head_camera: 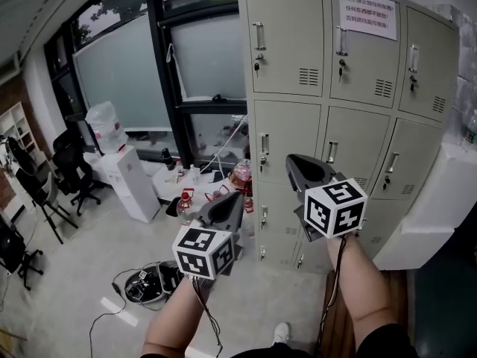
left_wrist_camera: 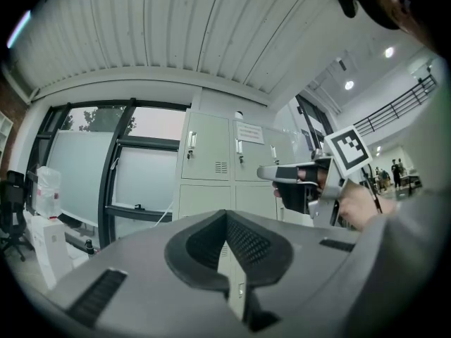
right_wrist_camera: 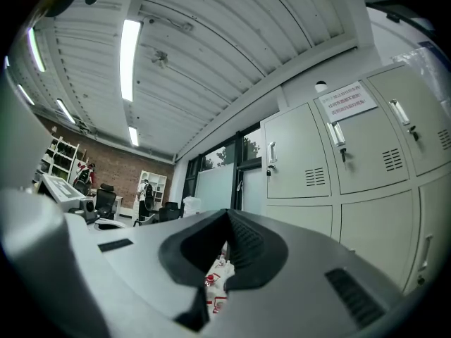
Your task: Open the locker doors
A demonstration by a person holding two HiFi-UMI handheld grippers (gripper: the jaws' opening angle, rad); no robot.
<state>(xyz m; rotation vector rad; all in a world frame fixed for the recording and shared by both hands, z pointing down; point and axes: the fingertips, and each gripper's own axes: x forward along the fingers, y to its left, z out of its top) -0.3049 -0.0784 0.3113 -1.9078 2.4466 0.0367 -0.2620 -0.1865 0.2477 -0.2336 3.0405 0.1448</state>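
The beige metal lockers [head_camera: 350, 110] stand ahead in three columns, and every door in view is closed, each with a chrome handle [head_camera: 258, 36] and a key lock. A paper notice [head_camera: 367, 13] is taped on the top middle door. My left gripper [head_camera: 235, 198] is held level, short of the lower left doors, jaws together and empty. My right gripper [head_camera: 293, 161] is higher, in front of the middle row, also shut and empty. In the left gripper view the left gripper [left_wrist_camera: 227, 217] points at the lockers [left_wrist_camera: 211, 153], with the right gripper [left_wrist_camera: 264, 172] beside it. The right gripper [right_wrist_camera: 227, 213] has the lockers [right_wrist_camera: 338, 153] to its right.
A window wall [head_camera: 127, 73] runs left of the lockers. Below it sit a white cabinet [head_camera: 130, 181], bottles and clutter [head_camera: 240, 176] on the floor, and black office chairs [head_camera: 71, 162]. Cables and a device [head_camera: 145, 286] lie by my left arm. A white unit [head_camera: 440, 200] stands right of the lockers.
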